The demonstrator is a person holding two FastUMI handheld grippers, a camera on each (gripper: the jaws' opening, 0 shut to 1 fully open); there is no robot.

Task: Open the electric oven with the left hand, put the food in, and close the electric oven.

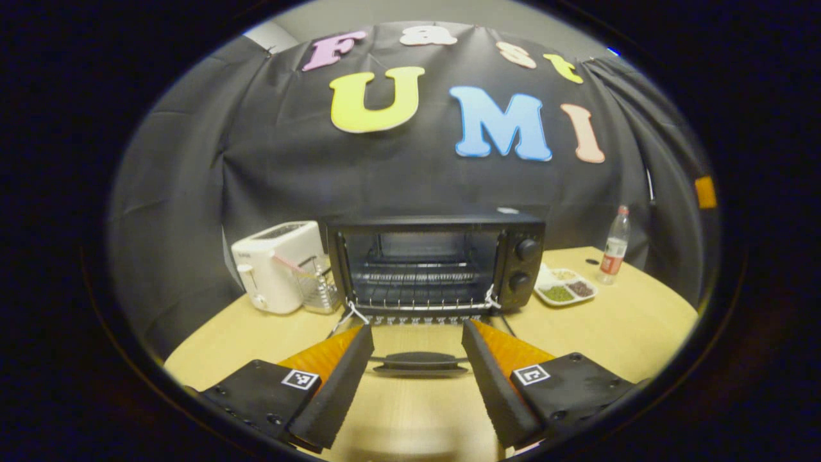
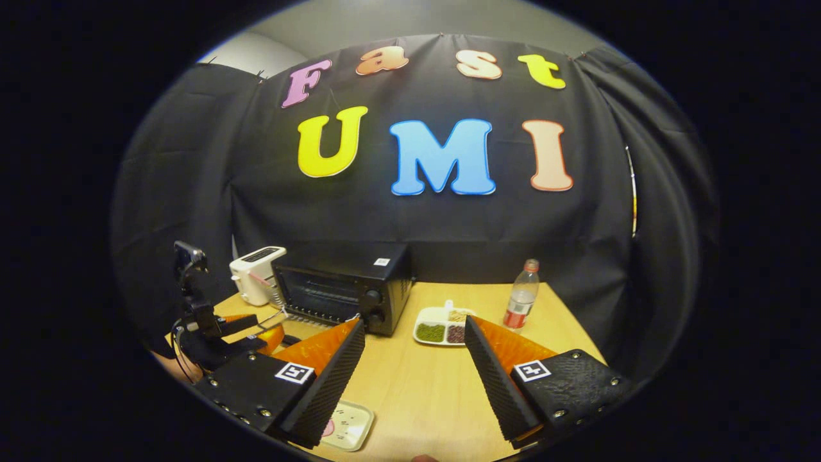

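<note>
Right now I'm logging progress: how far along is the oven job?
Done: the oven door lies open, rack bare. In hand: nothing; left gripper and right gripper are open. Left: load the food on the small tray, then close the door.

Black cloth wall (image 2: 449,218) behind a wooden table (image 2: 423,385) — dim light.

Staged recording booth: black cloth wall (image 2: 449,218) is backing a wooden table (image 2: 423,385) carrying oven (image 1: 436,266), toaster (image 1: 279,266).
</note>
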